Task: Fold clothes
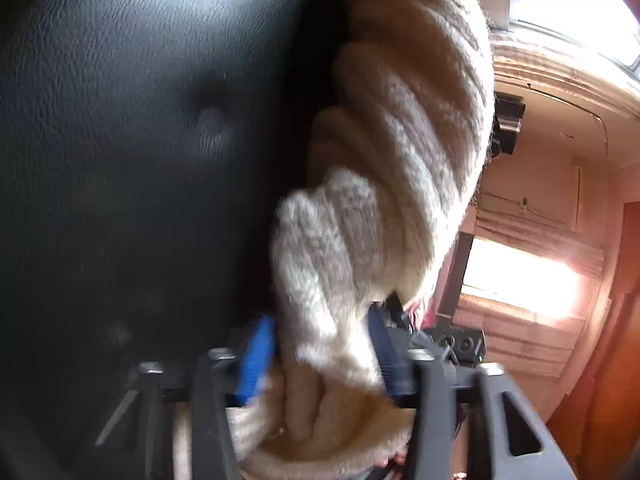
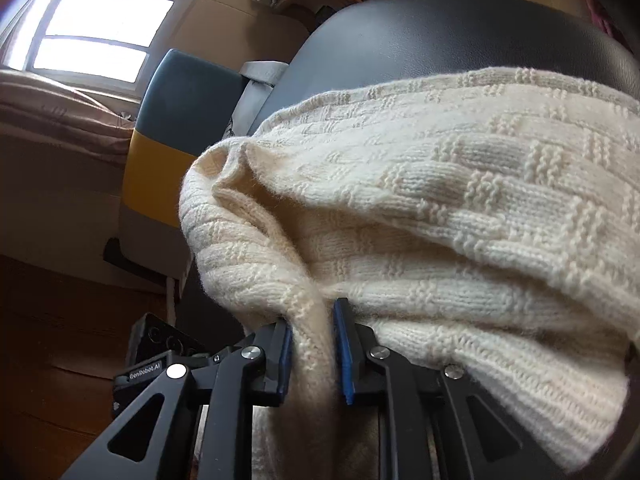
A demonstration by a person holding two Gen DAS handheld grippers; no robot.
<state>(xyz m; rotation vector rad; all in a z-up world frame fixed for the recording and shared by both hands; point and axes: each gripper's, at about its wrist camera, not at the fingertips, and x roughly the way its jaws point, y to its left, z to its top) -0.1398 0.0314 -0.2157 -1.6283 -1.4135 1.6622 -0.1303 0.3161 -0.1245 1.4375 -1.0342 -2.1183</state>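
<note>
Sweater (image 2: pixel 440 200) lies bunched on a black cushion (image 2: pixel 460 36), each claw, left (image 1: pixel 320 344) and right (image 2: pixel 312 344), pinching a fold of it; no flat, finished fold shows, so folding seems unfinished.

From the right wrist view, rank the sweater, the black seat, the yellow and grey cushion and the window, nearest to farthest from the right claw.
1. Sweater, clamped in the right claw.
2. Black seat, behind it.
3. Yellow and grey cushion, left.
4. Window, upper left.

cream basket-weave knit sweater (image 2: pixel 460 208), black leather seat (image 1: pixel 140 120)
</note>
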